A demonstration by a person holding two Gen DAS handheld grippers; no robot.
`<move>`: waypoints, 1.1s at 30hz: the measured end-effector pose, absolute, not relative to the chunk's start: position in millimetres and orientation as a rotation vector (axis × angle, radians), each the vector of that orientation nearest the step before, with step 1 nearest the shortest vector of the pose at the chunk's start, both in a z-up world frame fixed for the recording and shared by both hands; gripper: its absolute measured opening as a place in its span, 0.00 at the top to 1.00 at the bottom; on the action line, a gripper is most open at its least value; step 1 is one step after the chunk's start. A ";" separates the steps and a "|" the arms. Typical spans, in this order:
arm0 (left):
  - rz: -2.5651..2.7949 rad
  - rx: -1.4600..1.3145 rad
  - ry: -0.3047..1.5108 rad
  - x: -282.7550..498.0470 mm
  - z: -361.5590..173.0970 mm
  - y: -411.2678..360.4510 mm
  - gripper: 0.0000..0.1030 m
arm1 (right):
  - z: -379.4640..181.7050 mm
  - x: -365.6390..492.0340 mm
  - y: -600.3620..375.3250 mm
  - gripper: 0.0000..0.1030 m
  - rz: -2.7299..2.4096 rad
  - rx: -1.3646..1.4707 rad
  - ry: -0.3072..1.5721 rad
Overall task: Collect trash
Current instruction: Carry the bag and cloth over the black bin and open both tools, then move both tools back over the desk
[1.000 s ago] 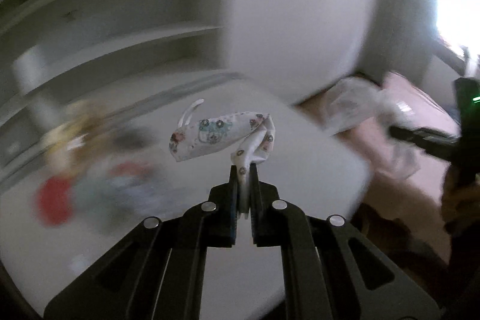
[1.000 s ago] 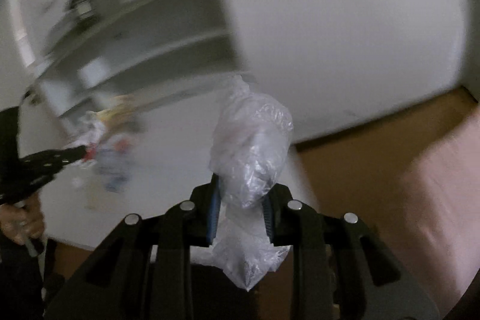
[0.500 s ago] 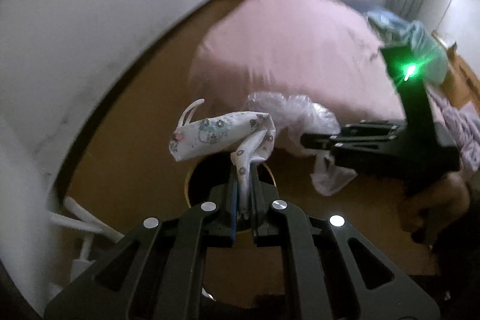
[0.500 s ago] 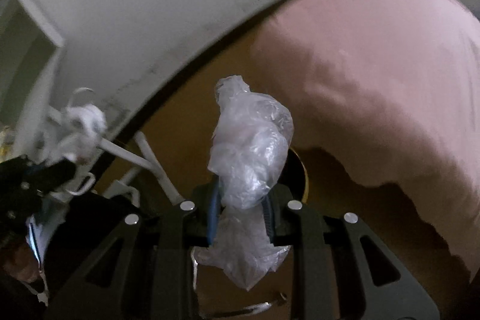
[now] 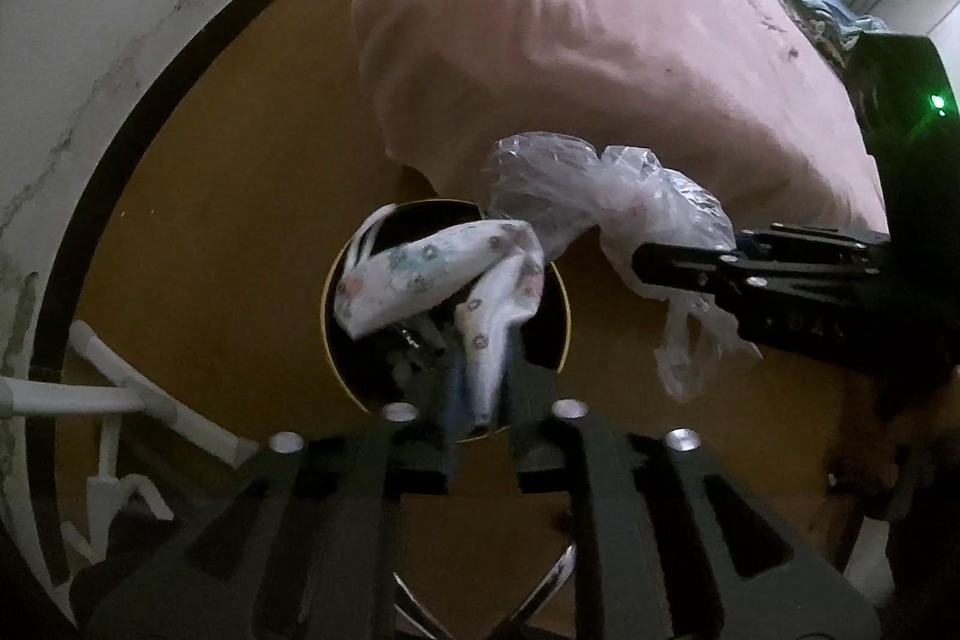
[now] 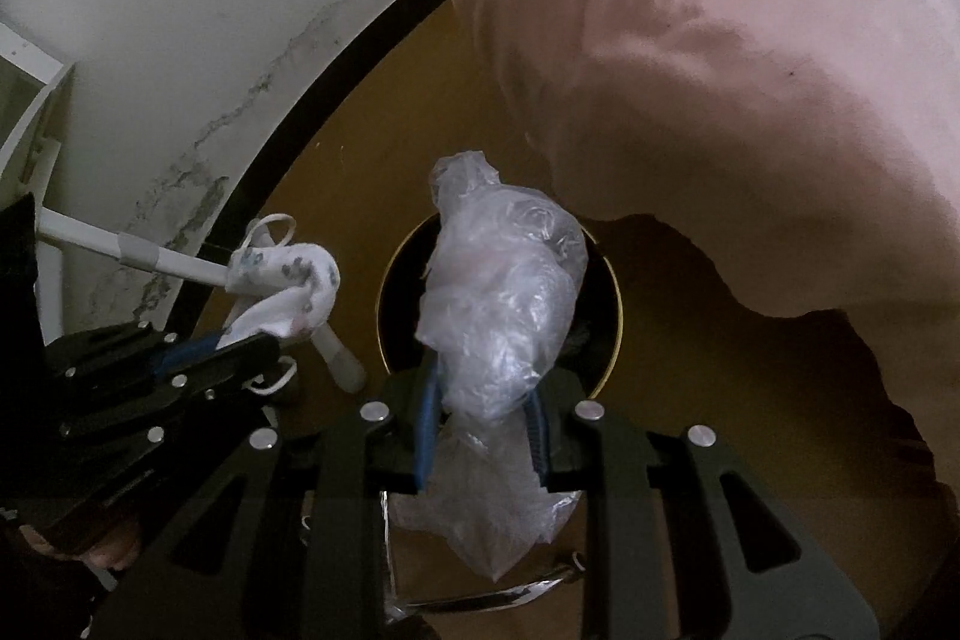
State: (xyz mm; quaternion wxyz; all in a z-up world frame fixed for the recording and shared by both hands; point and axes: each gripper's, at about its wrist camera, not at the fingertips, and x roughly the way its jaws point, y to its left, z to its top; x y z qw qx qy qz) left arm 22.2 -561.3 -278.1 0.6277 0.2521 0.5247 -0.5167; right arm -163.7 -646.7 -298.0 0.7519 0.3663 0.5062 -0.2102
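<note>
While its jaws are opening, the left gripper (image 5: 480, 400) is held directly above the round bin (image 5: 342, 364); the patterned face mask (image 5: 432, 280) is between them, the bin straight ahead.

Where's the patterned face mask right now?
Left wrist view, centre: the face mask hangs between the opening fingers of the left tool, directly over the round bin, left of the plastic bag.

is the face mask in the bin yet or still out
Still out: the face mask hangs above the bin, between the left gripper jaws, which are opening.
</note>
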 end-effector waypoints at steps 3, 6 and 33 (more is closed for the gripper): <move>-1.177 0.584 1.180 18.0 -274.7 -569.0 0.51 | -305.7 -159.5 -652.8 0.76 -0.448 0.809 1.118; -1.177 0.586 1.175 17.5 -272.1 -568.3 0.48 | -314.2 -153.0 -658.8 0.75 -0.439 0.815 1.127; -0.801 0.368 0.691 32.8 -14.8 -281.6 0.06 | -45.2 -46.5 -464.8 0.22 -0.105 0.308 0.759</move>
